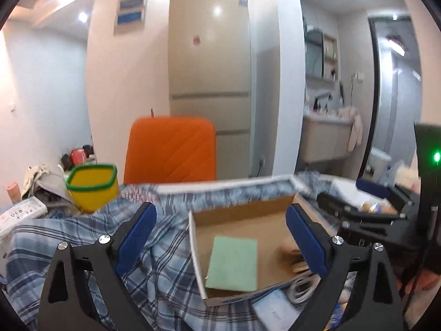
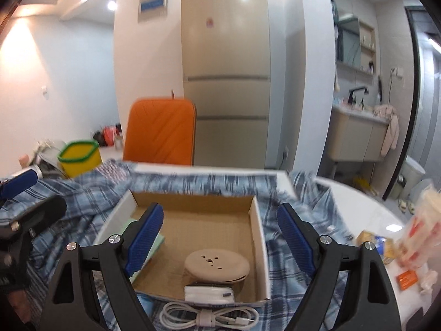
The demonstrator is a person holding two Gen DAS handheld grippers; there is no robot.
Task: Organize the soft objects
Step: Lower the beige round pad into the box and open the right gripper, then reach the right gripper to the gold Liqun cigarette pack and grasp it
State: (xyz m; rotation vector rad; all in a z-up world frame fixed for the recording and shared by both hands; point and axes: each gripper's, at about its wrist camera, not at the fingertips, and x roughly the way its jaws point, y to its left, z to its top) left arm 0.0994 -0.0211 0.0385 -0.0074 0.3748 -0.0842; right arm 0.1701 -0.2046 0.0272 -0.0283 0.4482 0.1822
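An open cardboard box (image 1: 242, 215) (image 2: 193, 207) sits on a blue plaid cloth (image 1: 91, 234) (image 2: 82, 193) spread over the table. Inside lie a flat green pad (image 1: 233, 264) (image 2: 158, 242), a beige round disc (image 2: 216, 266) with holes and a white pouch (image 2: 209, 293). My left gripper (image 1: 220, 237) is open and empty, hovering over the box's left part. My right gripper (image 2: 220, 237) is open and empty above the box's middle; it also shows in the left wrist view (image 1: 363, 207). A coiled white cable (image 2: 206, 317) lies in front of the box.
A yellow bin with a green rim (image 1: 92, 186) (image 2: 78, 158) stands at the back left. An orange chair (image 1: 171, 151) (image 2: 161, 132) is behind the table. Snack packets (image 2: 408, 245) lie on the white table (image 2: 366, 215) at right. A fridge (image 1: 209, 82) stands behind.
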